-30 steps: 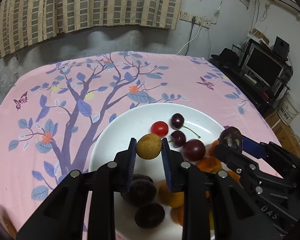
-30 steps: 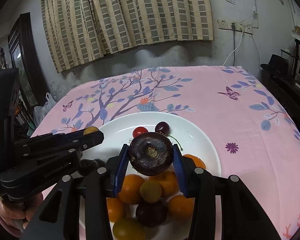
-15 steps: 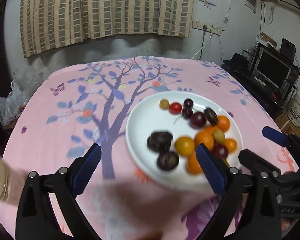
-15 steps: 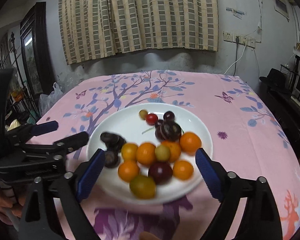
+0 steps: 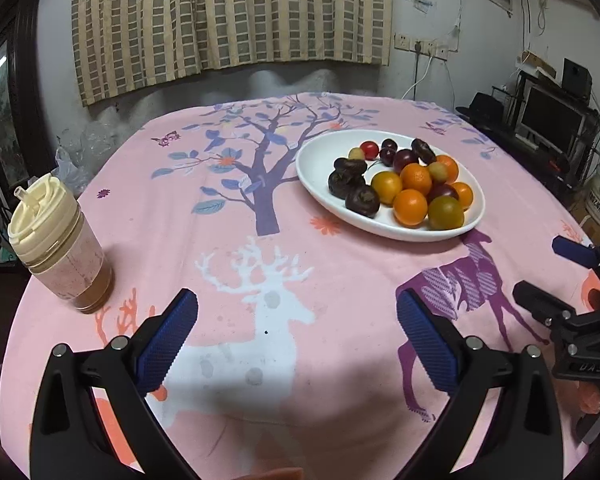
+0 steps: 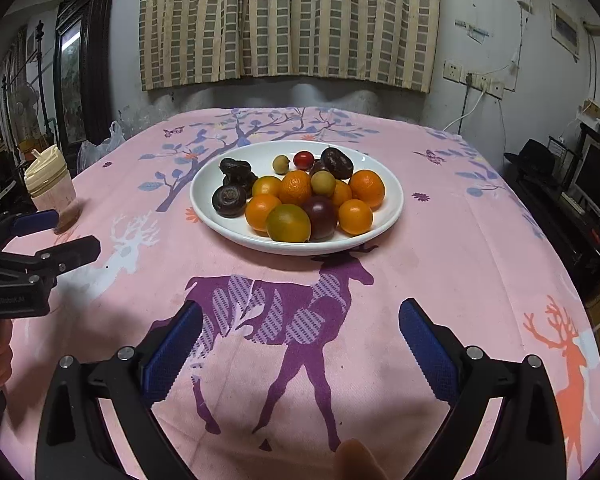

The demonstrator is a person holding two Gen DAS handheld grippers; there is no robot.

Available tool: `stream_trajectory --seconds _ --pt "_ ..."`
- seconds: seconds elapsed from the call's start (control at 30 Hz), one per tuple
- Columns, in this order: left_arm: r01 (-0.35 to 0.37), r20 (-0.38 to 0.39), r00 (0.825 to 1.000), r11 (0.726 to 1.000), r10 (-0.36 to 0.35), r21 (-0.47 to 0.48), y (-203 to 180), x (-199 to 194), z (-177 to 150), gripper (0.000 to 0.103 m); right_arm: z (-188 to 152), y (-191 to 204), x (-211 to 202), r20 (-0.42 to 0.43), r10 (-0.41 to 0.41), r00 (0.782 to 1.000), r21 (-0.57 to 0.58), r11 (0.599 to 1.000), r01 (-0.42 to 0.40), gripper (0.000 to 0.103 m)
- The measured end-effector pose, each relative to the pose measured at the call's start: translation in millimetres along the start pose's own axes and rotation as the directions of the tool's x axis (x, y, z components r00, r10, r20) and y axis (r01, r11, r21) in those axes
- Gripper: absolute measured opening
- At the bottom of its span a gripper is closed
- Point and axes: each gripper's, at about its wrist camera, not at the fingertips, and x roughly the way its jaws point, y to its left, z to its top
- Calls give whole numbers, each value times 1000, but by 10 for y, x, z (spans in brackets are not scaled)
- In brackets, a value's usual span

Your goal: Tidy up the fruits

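A white plate [image 5: 316, 168] [image 6: 392, 204] sits on the pink tablecloth and holds several fruits: oranges [image 5: 410, 207] [image 6: 366, 188], dark water chestnuts [image 5: 362, 200] [image 6: 229, 200], a red cherry tomato [image 5: 369, 149] [image 6: 303, 159], plums and small yellow-green fruits. My left gripper [image 5: 298, 334] is open and empty, low over the cloth well in front of the plate. My right gripper [image 6: 300, 340] is open and empty, also well short of the plate. Each gripper shows at the edge of the other's view.
A capped drink cup [image 5: 56, 240] [image 6: 52, 192] stands on the table's left side. The table's right edge drops to a TV stand and boxes [image 5: 556, 128]. A dark cabinet [image 6: 80, 68] stands at the left wall.
Both grippers let go of their fruits onto the plate, opened wide and drew back toward the table's near side. The small yellow fruit and the dark water chestnut now lie on the plate.
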Motion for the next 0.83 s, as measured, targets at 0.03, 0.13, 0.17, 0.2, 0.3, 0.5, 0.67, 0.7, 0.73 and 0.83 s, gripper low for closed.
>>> stream_trajectory --seconds 0.03,0.13,0.17,0.2,0.3,0.5,0.67,0.7,0.73,0.83 --pt "7 -1 1000 1000 -7 -5 4 -5 -2 98 -8 7 -7 -1 3 1000 -1 1000 -3 99" --pt "11 -9 1000 1000 -11 -4 1 -3 -10 98 -24 30 -6 -10 8 1000 -11 1000 -8 99" --pt "10 -10 1000 1000 -10 -3 -5 -5 -13 98 -34 42 -7 -13 7 1000 -16 1000 -8 99" --pt "13 -10 1000 1000 -13 -2 -7 -8 -19 98 -28 54 -4 -14 6 1000 -21 1000 -6 99" --pt "25 -14 1000 1000 -25 0 -27 -2 -18 98 -20 71 -10 -10 1 1000 -27 1000 -1 99" --pt "32 -13 999 999 -32 11 -64 -5 -38 98 -23 31 17 -25 -5 1000 -5 1000 5 99" --pt "21 0 1000 1000 -21 10 -70 -29 -34 98 -13 4 35 -30 -6 1000 6 1000 6 99" --pt "21 3 1000 1000 -21 8 -68 -29 -36 98 -12 3 30 -28 -6 1000 8 1000 6 99" --pt "20 3 1000 1000 -20 7 -69 -28 -36 98 -11 2 37 -30 -6 1000 7 1000 7 99" --pt "22 3 1000 1000 -22 5 -67 -26 -36 98 -12 3 35 -32 -7 999 4 1000 8 99"
